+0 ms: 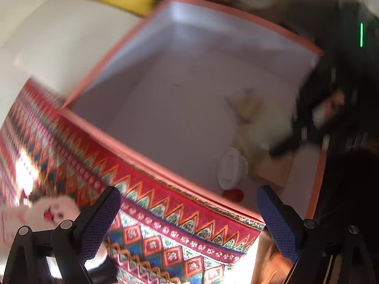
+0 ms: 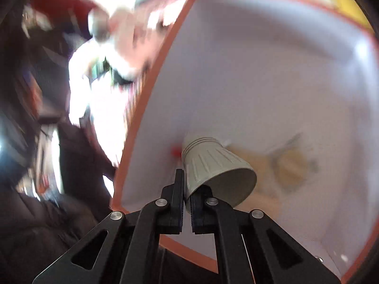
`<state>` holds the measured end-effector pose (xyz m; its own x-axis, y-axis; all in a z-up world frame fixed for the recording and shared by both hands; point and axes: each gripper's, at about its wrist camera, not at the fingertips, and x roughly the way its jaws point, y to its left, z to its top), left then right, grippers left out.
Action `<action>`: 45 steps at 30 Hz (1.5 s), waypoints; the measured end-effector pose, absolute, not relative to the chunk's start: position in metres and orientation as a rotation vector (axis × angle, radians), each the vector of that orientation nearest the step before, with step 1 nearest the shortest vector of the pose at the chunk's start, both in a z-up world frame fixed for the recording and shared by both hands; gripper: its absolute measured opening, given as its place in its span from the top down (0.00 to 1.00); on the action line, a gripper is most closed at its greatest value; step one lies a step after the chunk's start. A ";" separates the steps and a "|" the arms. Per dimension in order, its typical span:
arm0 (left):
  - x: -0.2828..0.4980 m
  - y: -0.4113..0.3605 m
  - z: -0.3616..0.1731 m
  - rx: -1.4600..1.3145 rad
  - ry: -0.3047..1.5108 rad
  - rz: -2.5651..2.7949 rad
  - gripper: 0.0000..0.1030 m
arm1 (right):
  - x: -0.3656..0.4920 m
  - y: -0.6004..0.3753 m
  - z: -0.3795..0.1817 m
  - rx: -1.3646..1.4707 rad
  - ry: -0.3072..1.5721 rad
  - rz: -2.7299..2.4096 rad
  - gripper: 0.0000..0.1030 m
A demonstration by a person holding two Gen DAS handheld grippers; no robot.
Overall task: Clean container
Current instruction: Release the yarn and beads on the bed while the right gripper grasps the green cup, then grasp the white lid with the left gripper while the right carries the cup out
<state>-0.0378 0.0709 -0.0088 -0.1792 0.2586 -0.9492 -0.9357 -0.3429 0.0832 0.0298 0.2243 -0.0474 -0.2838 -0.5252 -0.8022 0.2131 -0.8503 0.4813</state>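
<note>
Container: patterned fabric storage box with salmon rim and pale lining, mouth open, directly ahead of the left gripper.
Left gripper: jaws spread wide, nothing between them; near wall of the box lies just ahead of the fingertips.
Right gripper: jaws nearly closed, pinching the rim of a ribbed paper cup; the cup points forward into the box.
Contents remaining: a small red piece beyond the cup; tan, blurred cardboard-like scraps ahead and to the right of the right gripper.
Outside the box: plush toy left of the left gripper.
Progress: judged partial. The cup is gripped but is inside the box; red piece and scraps remain to be removed.
</note>
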 end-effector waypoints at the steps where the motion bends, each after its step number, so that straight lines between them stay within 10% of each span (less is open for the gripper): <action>1: -0.032 0.085 -0.015 -1.138 0.962 1.627 0.07 | 0.040 0.242 -0.034 1.422 -0.471 -2.221 0.97; 9: 0.003 0.180 -0.106 -1.159 1.407 1.228 0.08 | 0.135 0.340 0.023 0.956 -0.844 -2.432 0.96; 19: -0.082 0.206 -0.154 -1.685 1.080 1.235 0.06 | 0.189 0.341 0.010 0.778 -0.993 -2.415 0.94; 28: -0.069 0.192 -0.195 -1.842 1.327 1.163 0.18 | 0.190 0.345 -0.018 0.736 -1.076 -2.396 0.92; 34: -0.073 0.185 -0.183 -1.843 1.318 1.155 0.37 | 0.184 0.344 -0.033 0.750 -1.082 -2.407 0.92; 45: -0.096 0.165 -0.036 -1.622 0.803 1.411 0.37 | 0.177 0.307 -0.005 0.720 -0.975 -2.470 0.92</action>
<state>-0.0957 0.1648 -0.0362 0.1683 0.0492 -0.9845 -0.8717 -0.4589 -0.1719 0.1767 0.3071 -0.0047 -0.7930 -0.5199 -0.3176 0.1627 -0.6831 0.7120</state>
